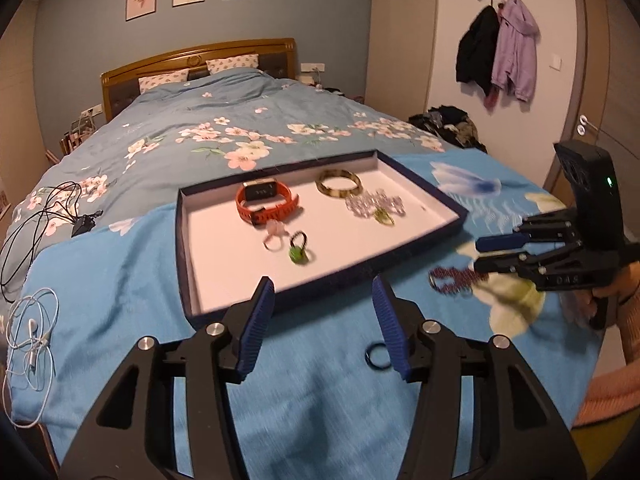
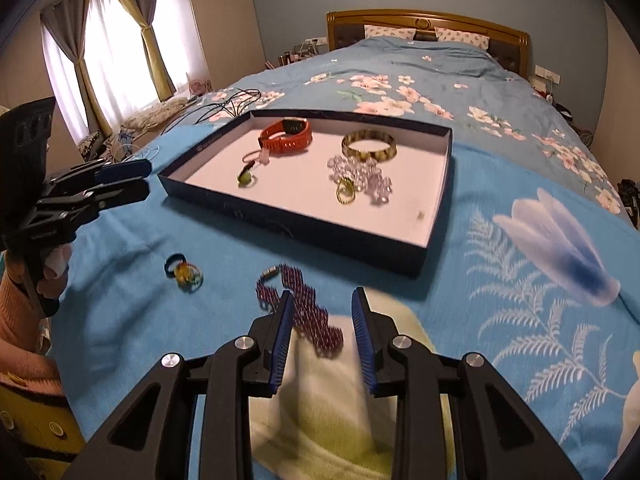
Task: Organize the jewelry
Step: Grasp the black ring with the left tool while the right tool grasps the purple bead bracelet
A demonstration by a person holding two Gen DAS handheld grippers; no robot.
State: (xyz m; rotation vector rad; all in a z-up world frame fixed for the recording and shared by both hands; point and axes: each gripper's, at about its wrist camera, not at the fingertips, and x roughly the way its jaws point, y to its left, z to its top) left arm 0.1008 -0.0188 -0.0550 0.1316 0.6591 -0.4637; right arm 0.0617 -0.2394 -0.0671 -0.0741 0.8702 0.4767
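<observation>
A dark blue tray [image 1: 185, 240] [image 2: 280, 225] with a white floor lies on the blue bedspread. It holds an orange watch [image 1: 266, 205] [image 2: 286, 136], a mottled bangle [image 1: 339, 184] [image 2: 369, 145], a clear bead bracelet [image 1: 374, 204] [image 2: 360, 174] and several rings. My left gripper [image 1: 323, 288] [image 2: 146, 178] is open and empty just before the tray's near wall, with a black ring [image 1: 378, 356] beside its right finger. My right gripper [image 2: 323, 300] [image 1: 480, 255] is open over a purple bead bracelet [image 2: 304, 312] [image 1: 456, 278], which lies on the cloth between the fingers. A small cluster of rings [image 2: 184, 271] lies to the left.
Black cables [image 1: 48, 208] and white earphones [image 1: 32, 332] lie on the bed to the left of the tray. The bed runs back to a wooden headboard [image 1: 192, 56]. Coats [image 1: 500, 48] hang on the right wall. A hand [image 2: 52, 272] in a pink sleeve holds the left gripper.
</observation>
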